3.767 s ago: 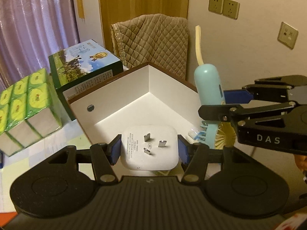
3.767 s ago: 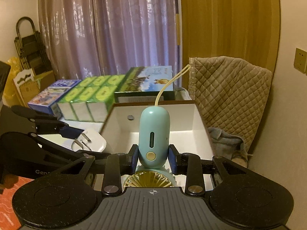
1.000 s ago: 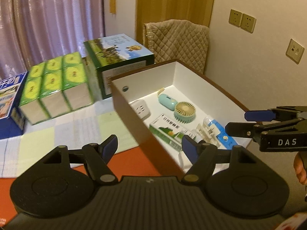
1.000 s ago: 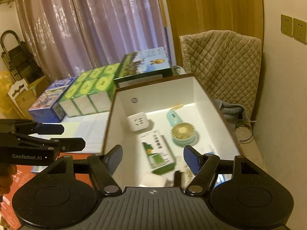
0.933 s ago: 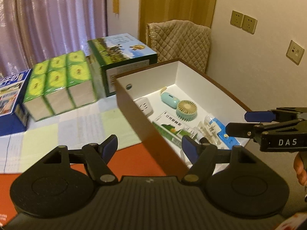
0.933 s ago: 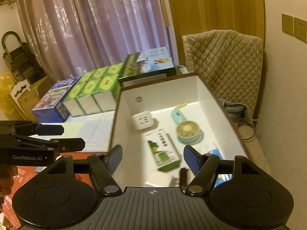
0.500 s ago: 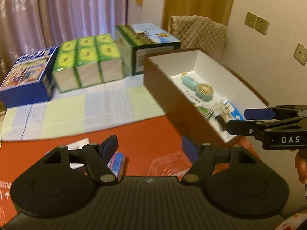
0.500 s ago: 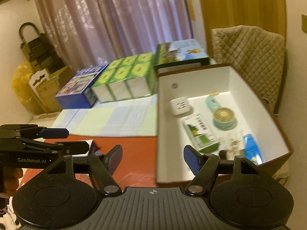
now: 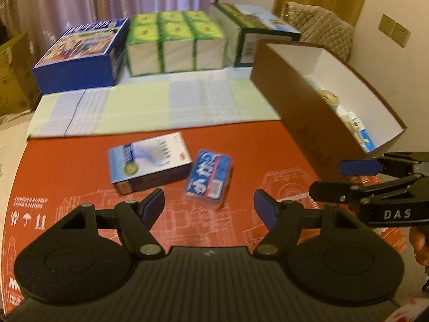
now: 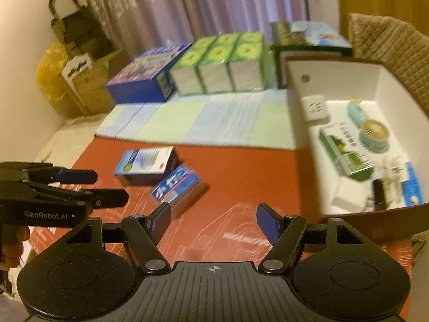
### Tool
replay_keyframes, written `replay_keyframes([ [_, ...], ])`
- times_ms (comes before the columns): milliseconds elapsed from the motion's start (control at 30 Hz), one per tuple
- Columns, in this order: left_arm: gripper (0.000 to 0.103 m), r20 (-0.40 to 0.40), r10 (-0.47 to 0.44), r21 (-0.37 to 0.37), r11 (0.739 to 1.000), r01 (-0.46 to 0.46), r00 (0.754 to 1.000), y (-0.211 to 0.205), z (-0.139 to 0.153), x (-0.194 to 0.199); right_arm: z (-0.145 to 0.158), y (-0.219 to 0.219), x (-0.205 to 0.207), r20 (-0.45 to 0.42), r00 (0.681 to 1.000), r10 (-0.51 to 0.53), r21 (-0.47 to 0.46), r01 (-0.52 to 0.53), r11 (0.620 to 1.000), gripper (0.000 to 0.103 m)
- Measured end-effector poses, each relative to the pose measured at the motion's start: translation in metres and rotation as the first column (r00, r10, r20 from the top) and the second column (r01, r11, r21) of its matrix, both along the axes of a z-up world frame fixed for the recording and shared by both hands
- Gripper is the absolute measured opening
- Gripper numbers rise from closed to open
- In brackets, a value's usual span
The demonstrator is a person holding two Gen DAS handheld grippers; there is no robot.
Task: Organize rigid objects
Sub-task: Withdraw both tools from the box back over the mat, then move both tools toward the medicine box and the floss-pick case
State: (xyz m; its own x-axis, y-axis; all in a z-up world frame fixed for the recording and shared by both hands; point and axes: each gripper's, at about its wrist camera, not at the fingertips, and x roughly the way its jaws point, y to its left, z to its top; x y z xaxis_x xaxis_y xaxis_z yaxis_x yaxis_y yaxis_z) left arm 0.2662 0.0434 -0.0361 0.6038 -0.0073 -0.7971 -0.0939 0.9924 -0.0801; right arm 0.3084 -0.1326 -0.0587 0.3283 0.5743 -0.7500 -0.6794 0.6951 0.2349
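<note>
Print on the blue packet (image 9: 207, 177) (and the white box (image 9: 149, 160) beside it) is blurred beyond reading.

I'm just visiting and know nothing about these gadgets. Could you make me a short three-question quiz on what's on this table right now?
1. True or false: the left gripper is clamped on the small blue packet.
2. Which of these lies inside the open brown box? A) a white plug adapter B) a yellow bag C) a stack of green tissue packs
3. How many items lie loose on the red mat, and what are they?

Key
1. False: both the left and the right gripper are open and empty.
2. A: the white plug adapter lies near the box's far end.
3. Two: a white-and-blue carton and the small blue packet beside it.
</note>
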Motion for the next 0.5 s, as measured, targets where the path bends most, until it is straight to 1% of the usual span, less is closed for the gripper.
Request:
replay_keyframes([
  [133,0.070,-0.026,0.027,0.002,1.000,-0.027,0.999,0.017,-0.009,-0.007,-0.014,0.019,-0.004,-0.024,0.999,0.024,-0.025,-0.024,0.999,0.068],
  [500,0.070,-0.071,0.071,0.013,0.997,-0.070,0.995,0.052,-0.028,-0.012,-0.036,0.070,-0.013,-0.046,0.997,0.067,-0.088,-0.071,0.994,0.068],
])
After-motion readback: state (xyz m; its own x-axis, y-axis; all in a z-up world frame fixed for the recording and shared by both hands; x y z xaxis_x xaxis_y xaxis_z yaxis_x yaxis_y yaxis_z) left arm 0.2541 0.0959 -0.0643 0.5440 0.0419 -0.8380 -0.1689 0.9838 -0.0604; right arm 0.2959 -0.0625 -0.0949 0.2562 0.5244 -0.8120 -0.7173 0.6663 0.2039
